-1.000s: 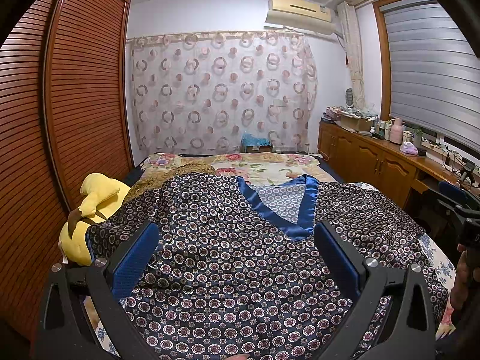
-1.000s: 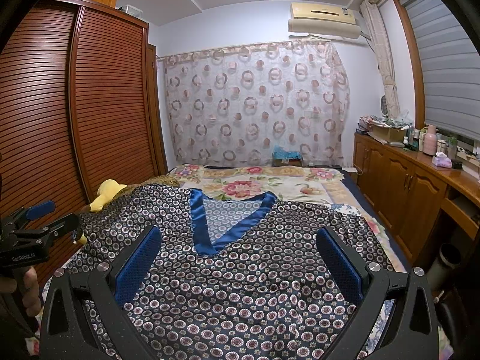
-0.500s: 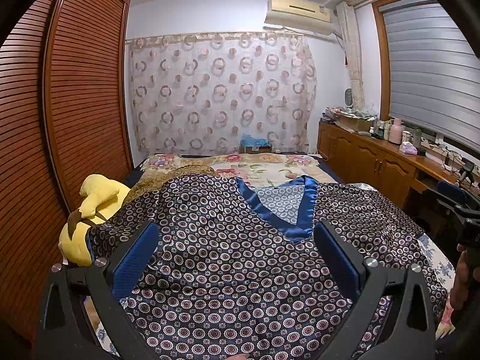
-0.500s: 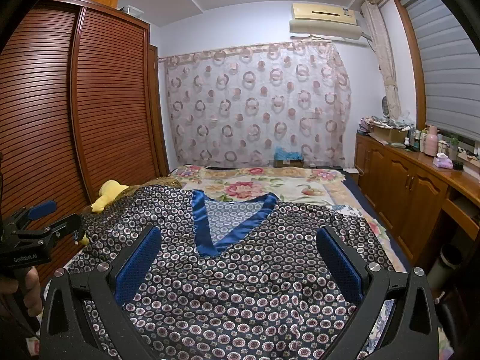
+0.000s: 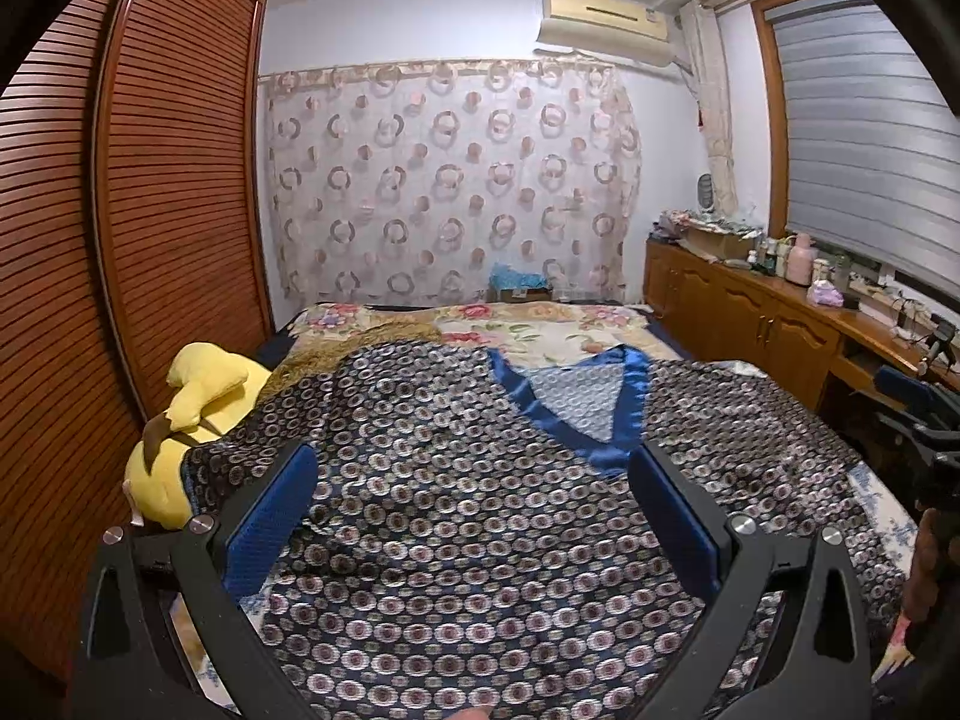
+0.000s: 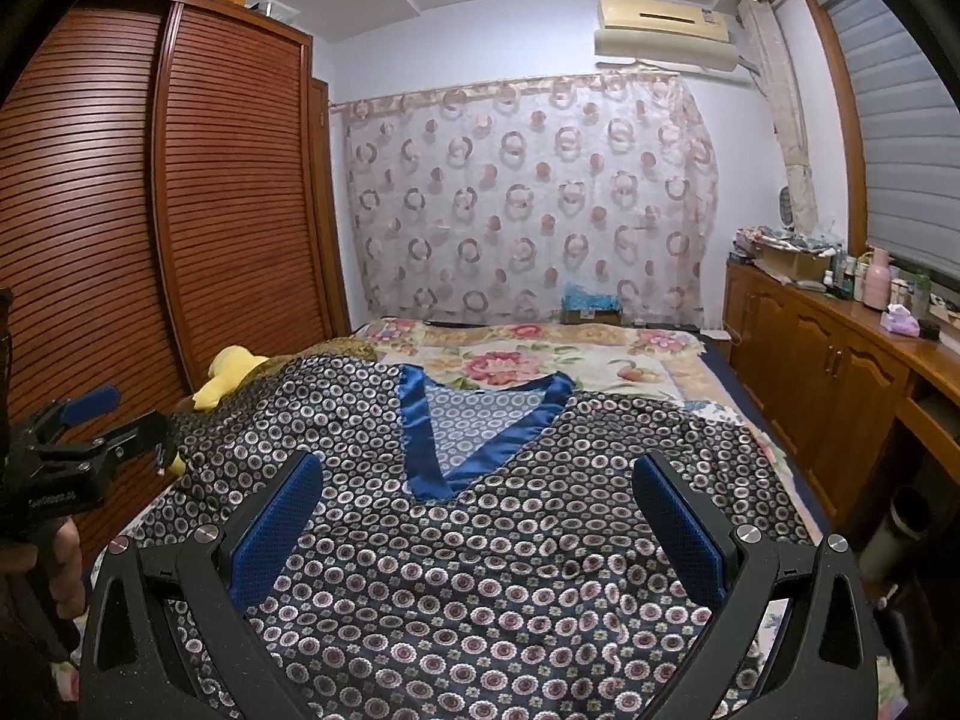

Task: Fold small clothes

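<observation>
Patterned top (image 5: 456,516) with blue V-neck trim (image 6: 480,444) lay spread flat, front up, across bed (image 6: 540,360), neckline toward far end. Left tool (image 5: 471,516) hovered over near-left part of garment, jaws wide apart, gripping nothing. Right tool (image 6: 477,516) hovered over near-right part, jaws likewise wide, empty. Yellow plush toy (image 5: 192,396) lay at bed's left edge, touching sleeve, beside wooden wardrobe (image 5: 150,210).

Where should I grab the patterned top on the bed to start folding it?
Probably the two shoulders of the patterned top, either side of the blue V-neck trim, coming from the near hem side. It lies spread flat, neckline away, with both tongs, left and right, open above it.
</observation>
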The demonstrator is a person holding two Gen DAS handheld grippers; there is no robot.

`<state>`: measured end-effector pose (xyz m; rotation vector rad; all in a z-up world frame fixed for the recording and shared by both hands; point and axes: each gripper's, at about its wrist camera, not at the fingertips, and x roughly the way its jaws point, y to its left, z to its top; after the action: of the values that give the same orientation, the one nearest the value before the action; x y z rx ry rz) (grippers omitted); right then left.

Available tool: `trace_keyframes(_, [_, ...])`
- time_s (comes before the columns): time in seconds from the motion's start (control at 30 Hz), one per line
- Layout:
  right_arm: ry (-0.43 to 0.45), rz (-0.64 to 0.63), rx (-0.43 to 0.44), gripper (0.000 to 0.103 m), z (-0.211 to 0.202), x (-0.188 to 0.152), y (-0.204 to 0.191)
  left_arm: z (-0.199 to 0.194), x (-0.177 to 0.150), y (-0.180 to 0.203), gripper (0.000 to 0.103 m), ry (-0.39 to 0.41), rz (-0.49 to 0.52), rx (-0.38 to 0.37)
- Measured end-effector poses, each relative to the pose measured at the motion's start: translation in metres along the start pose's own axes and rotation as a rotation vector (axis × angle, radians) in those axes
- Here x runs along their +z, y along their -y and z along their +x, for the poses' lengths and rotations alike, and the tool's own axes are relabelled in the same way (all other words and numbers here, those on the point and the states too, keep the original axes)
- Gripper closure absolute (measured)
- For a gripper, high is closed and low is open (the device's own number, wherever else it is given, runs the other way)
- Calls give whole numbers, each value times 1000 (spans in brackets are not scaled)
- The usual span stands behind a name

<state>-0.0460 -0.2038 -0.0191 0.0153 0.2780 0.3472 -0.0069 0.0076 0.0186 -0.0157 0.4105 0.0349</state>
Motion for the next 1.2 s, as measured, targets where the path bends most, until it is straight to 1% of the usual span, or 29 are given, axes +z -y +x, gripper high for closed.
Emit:
trace_keyframes(0.27, [-23, -11, 34, 0, 10, 0, -1, 8, -7, -34, 0, -19, -2, 37])
trace_keyframes(0.33, [-29, -14, 40, 0, 13, 1, -2, 11, -9, -41, 0, -29, 0, 34])
trace_keyframes(0.37, [-31, -15, 45, 0, 15, 1, -3, 13, -12, -45, 0, -36, 1, 27])
trace_keyframes(0.5, [-38, -23, 70, 0, 19, 2, -5, 20, -20, -64, 0, -62, 12, 66])
trace_keyframes(0.67, [-61, -56, 98, 0, 28, 1, -8, 33, -31, -95, 0, -111, 4, 64])
trace_keyframes(0.9, [-133, -87, 180, 0, 51, -4, -13, 45, -50, -136, 0, -174, -1, 115])
trace_keyframes(0.97, [-155, -97, 197, 0, 57, -5, -16, 47, -52, -145, 0, -180, -9, 109])
trace_keyframes(1.03, [-175, -107, 210, 0, 64, -5, -19, 50, -51, -153, 0, -185, -19, 85])
trace_keyframes(1.1, [-193, -121, 223, 0, 69, -5, -19, 60, -49, -163, 4, -201, -32, 67])
trace_keyframes(1.2, [-205, -133, 237, 0, 74, -3, -22, 74, -46, -178, 10, -225, -40, 77])
